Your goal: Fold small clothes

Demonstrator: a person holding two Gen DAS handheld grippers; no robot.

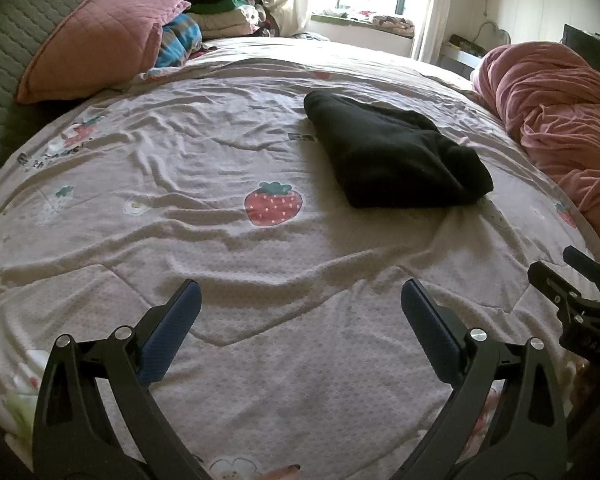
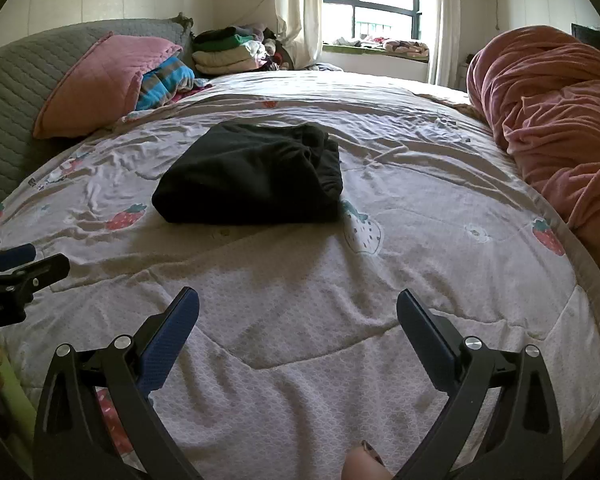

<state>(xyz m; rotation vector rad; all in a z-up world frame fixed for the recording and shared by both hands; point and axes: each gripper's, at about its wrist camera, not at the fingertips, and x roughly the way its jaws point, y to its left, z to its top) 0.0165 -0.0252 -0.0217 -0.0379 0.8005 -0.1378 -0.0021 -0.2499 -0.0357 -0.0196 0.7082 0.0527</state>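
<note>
The black garment [image 2: 252, 176] lay folded into a compact bundle near the middle of the bed [image 2: 420, 240], well ahead of both grippers. The left gripper [image 1: 300, 308] and the right gripper [image 2: 298, 316] hovered low over the strawberry-print quilt, fingers spread wide and holding nothing. The fold looked finished — judging by its tidy edges. A good next move would be lifting the bundle from both sides evenly, so the layers would not slip apart.

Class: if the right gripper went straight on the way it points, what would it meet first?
Probably the black folded garment, lying ahead of the open right gripper on the strawberry bedspread. Angled lower, it would meet bedspread first; depth is unclear.
</note>
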